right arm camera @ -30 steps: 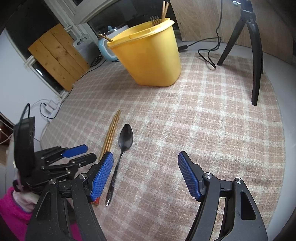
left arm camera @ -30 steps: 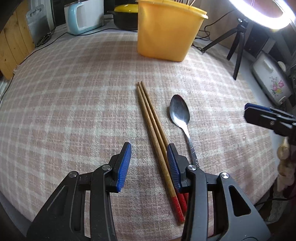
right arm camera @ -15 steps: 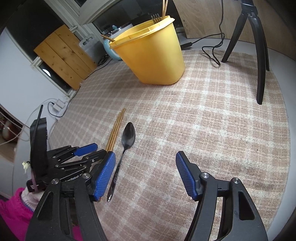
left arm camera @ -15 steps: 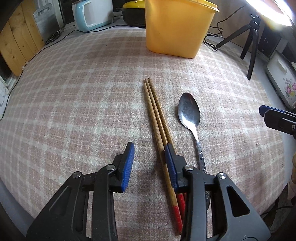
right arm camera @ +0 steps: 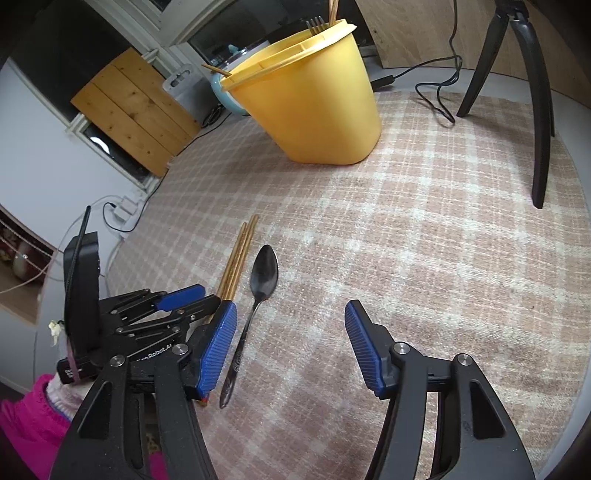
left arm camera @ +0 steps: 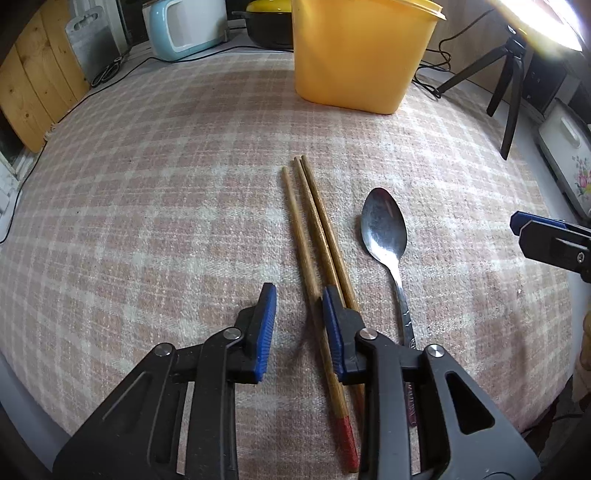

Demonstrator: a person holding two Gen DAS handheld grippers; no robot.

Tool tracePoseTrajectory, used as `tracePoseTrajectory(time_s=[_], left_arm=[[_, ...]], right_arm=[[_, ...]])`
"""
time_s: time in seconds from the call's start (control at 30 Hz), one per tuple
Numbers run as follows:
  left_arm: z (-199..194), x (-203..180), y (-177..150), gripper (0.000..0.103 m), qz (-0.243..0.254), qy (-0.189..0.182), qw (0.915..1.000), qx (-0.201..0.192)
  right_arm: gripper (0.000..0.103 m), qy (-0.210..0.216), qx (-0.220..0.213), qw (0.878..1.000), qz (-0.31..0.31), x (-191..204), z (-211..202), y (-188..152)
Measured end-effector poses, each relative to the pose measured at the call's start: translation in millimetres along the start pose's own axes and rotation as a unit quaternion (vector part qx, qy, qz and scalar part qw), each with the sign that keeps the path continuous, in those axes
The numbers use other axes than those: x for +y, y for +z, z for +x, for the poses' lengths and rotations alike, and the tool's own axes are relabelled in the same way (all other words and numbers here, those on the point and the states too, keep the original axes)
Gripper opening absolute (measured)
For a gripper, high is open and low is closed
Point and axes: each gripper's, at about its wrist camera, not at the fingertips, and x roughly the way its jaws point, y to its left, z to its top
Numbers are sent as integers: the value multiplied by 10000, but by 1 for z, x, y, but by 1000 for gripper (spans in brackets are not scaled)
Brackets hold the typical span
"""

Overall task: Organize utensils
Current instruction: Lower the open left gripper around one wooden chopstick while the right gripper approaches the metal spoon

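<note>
Three wooden chopsticks (left arm camera: 314, 236) with red ends lie side by side on the checked tablecloth (left arm camera: 147, 221); they also show in the right wrist view (right arm camera: 238, 258). A metal spoon (left arm camera: 386, 236) lies just right of them, also in the right wrist view (right arm camera: 258, 295). My left gripper (left arm camera: 299, 325) is open and low, its jaws around the leftmost chopstick, the right pad over the other two. My right gripper (right arm camera: 290, 347) is open and empty, right of the spoon. A yellow bucket (left arm camera: 362, 55) holding a fork and chopsticks (right arm camera: 325, 18) stands at the back.
A black tripod (right arm camera: 517, 92) and its cable (right arm camera: 439, 96) stand at the back right of the table. A light-blue appliance (left arm camera: 184, 29) and a black pot with a yellow lid (left arm camera: 269, 18) sit behind the table. A floral white box (left arm camera: 569, 162) is off the right edge.
My left gripper has moved right and forward, its jaws narrowing around the leftmost chopstick, which has separated slightly from the other two. My right gripper has edged forward a little.
</note>
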Motion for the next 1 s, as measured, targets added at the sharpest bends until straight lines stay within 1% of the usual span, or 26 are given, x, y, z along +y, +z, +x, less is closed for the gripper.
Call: tracePoseTrajectory(time_s=[0.07,0.13,0.23,0.37,0.43,0.7,0.9,1.0], left_arm=[[5,-2,3,18,27,-4,10000,40],[8,-4,6,15,41,49,10000,-6],[11,-4,8,11,50,19,10000,-3],[11,4,8,9,50,-60,10000,13],[11,8,8,8,45,-105,9999,17],[8,29,6,6,235,-346,9991,67],[6,60,6,5,294,-497,9983,112],[6,70,6,5,350,-604,9975,119]], right_arm=[[60,28,10,10000,1,1,2,1],[60,53,31,10000,8,1,4,1],[58,87,62,9999,36,2,7,2],[56,52,85,9999,32,7,13,4],[53,36,110,9999,56,8,19,5],[44,-123,283,9995,90,12,60,20],[43,-320,267,9991,54,24,80,25],[43,-531,225,9983,-39,33,85,24]])
